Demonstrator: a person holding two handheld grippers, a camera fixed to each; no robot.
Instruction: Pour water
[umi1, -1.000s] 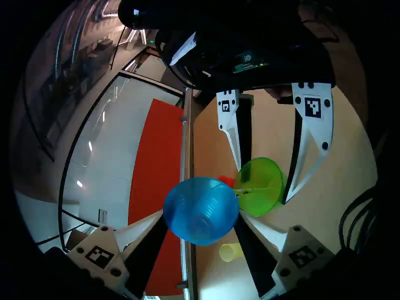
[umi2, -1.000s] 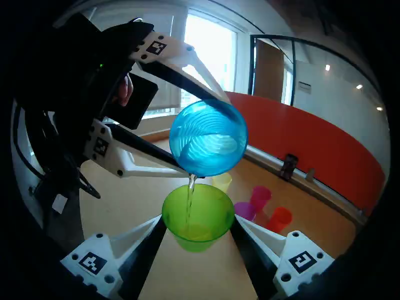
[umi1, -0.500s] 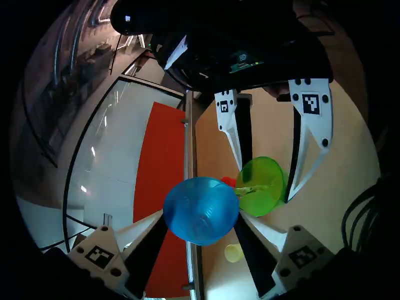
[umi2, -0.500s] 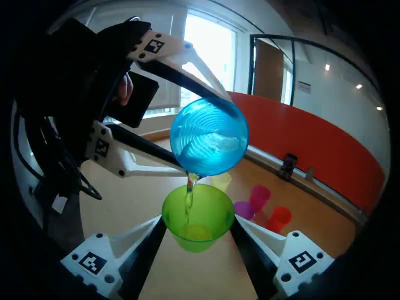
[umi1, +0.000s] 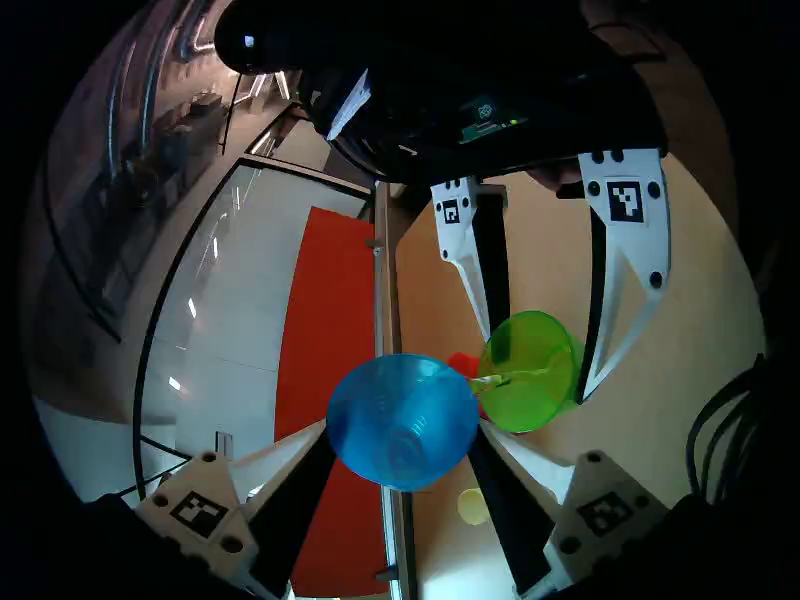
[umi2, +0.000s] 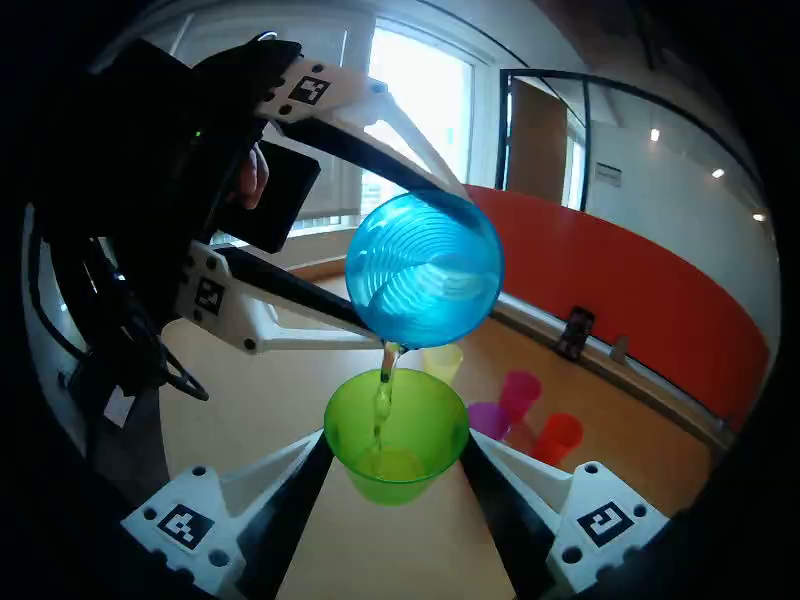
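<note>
Setting, left gripper view: pale wooden table (umi1: 690, 330) seen turned on its side, with a red wall panel (umi1: 320, 300) and a glass partition (umi1: 230, 280) beyond. Item: left gripper (umi1: 402, 425), fingers pinching the blue cup (umi1: 402, 400) on both sides, base toward the camera, cup tipped forward. Item: green cup (umi1: 530, 370), just past the blue rim, nipped between the fingers of the right gripper (umi1: 537, 365) farther off; it sits a shade further from the blue cup than a second ago. Item: a yellow cup (umi1: 472, 505) on the table below, and a red edge of another cup peeking between the two held ones. Setting, right gripper view: bright window (umi2: 420, 110), the red panel along the table's far side. Item: right gripper's own fingers closed against the green cup's sides, cup upright, mouth open. Item: blue cup held above it by the left gripper and tilted mouth-down toward the camera; it has drifted slightly up and across over the last second. Item: water (umi2: 384, 385), a thin stream falling from the blue lip into the green cup, pooling shallow at its bottom. Spare cups, pink (umi2: 520, 390) and orange (umi2: 558, 437), stand apart behind. Assessment: pouring is under way and on target, with little water apparently left in the blue cup; further tilt should finish it.
</note>
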